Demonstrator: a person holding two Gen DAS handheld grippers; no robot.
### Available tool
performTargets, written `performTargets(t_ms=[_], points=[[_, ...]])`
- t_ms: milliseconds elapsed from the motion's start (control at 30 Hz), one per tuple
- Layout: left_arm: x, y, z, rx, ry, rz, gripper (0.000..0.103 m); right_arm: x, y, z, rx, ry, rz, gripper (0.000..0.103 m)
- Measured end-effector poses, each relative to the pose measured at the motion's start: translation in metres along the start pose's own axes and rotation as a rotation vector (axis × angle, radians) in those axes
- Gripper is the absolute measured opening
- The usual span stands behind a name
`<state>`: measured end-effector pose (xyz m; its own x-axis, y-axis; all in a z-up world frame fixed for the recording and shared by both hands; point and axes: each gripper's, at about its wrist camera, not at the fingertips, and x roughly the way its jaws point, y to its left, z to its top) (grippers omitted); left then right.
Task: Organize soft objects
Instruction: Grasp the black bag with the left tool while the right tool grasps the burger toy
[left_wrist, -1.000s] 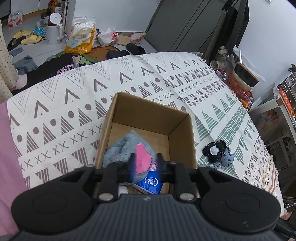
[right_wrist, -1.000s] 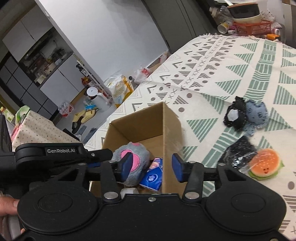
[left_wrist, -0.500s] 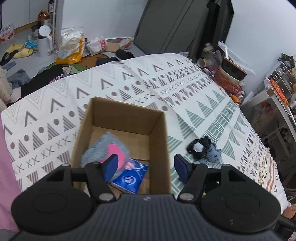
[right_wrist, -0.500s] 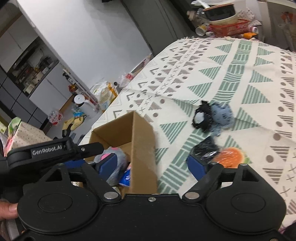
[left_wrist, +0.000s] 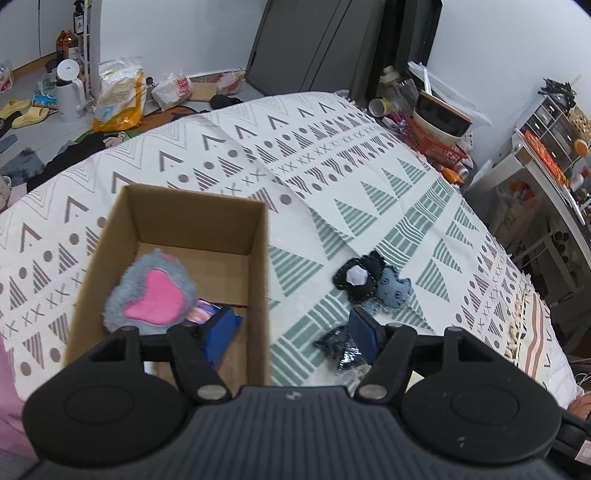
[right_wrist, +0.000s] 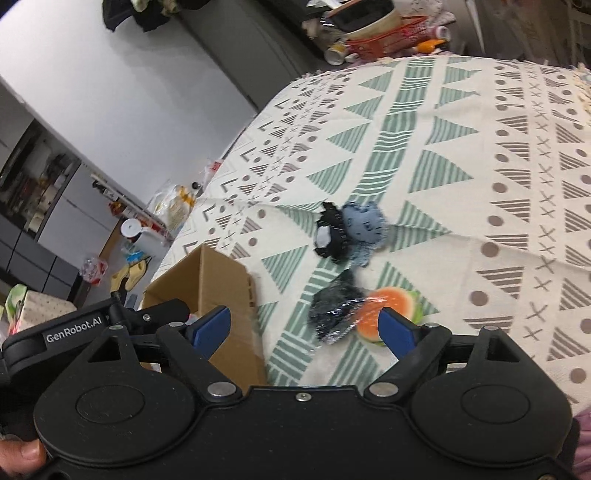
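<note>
An open cardboard box (left_wrist: 258, 266) (right_wrist: 221, 280) stands on the patterned cloth (left_wrist: 332, 173). Inside it lies a grey furry toy with a pink heart (left_wrist: 153, 295) beside a blue packet, which my finger mostly hides. My left gripper (left_wrist: 291, 332) is open above the box's right wall, holding nothing. On the cloth to the right lie a black and blue fabric toy (left_wrist: 373, 282) (right_wrist: 351, 232), a dark shiny pouch (left_wrist: 340, 349) (right_wrist: 334, 314) and an orange burger-shaped toy (right_wrist: 391, 306). My right gripper (right_wrist: 306, 328) is open just above the pouch and burger toy.
The cloth's far edge drops to a floor with bags, a white jug (left_wrist: 70, 88) and slippers. An orange basket with a bowl (left_wrist: 436, 125) and a shelf unit (left_wrist: 546, 155) stand at the right. The left gripper's body (right_wrist: 74, 326) shows beside the box.
My left gripper opened and let the grey furry toy drop into the box, then shifted right. My right gripper opened wider and swung right, from the box toward the pouch and burger toy.
</note>
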<state>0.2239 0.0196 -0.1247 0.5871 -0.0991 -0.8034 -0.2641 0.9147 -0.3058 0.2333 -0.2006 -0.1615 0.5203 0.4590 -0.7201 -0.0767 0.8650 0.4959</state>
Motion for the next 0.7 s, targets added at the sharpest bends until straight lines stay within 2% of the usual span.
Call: performTargets(t_ms=[500,700], points=[[0.041,-0.043,-0.013,0.022,0.075,-0.031,0.067,0.007,-0.061,0.009,0.238,0.009,-0.064,0.086],[0.066,-0.05,-0.017,-0.009,0.11,-0.018,0.067,0.023,-0.071,0.007,0.27,0.038,-0.078,0.079]])
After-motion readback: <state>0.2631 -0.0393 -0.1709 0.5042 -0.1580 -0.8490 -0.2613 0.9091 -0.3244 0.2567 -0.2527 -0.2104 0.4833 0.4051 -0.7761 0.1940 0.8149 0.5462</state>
